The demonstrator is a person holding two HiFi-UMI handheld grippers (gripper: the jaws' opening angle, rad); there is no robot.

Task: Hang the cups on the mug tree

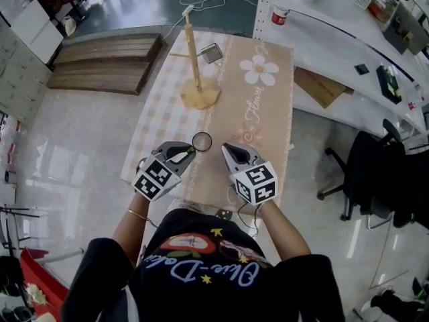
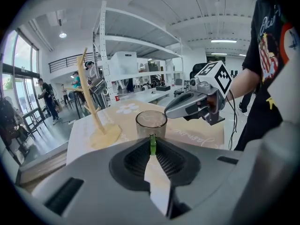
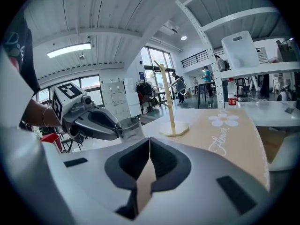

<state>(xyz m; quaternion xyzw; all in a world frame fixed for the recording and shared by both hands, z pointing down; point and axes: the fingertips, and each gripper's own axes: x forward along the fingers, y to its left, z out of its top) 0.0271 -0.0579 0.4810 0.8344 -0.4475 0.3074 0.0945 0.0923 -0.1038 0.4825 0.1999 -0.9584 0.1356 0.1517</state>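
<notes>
Cup (image 1: 202,141) on table (image 1: 271,123), mug tree (image 1: 196,66) behind.

**Bright hall with white shelving**

A glossy pale floor (image 1: 80,133) surrounds a long cloth-covered table (image 1: 271,133). To the table's left lies a low wooden platform (image 1: 107,62). To its right are a white workbench (image 1: 335,39) and a black office chair (image 1: 362,173). Tall windows (image 2: 11,64) let in daylight beside a white shelving rack (image 2: 136,41). A strip light (image 3: 70,49) glows on the ribbed white ceiling (image 3: 122,13).
</notes>
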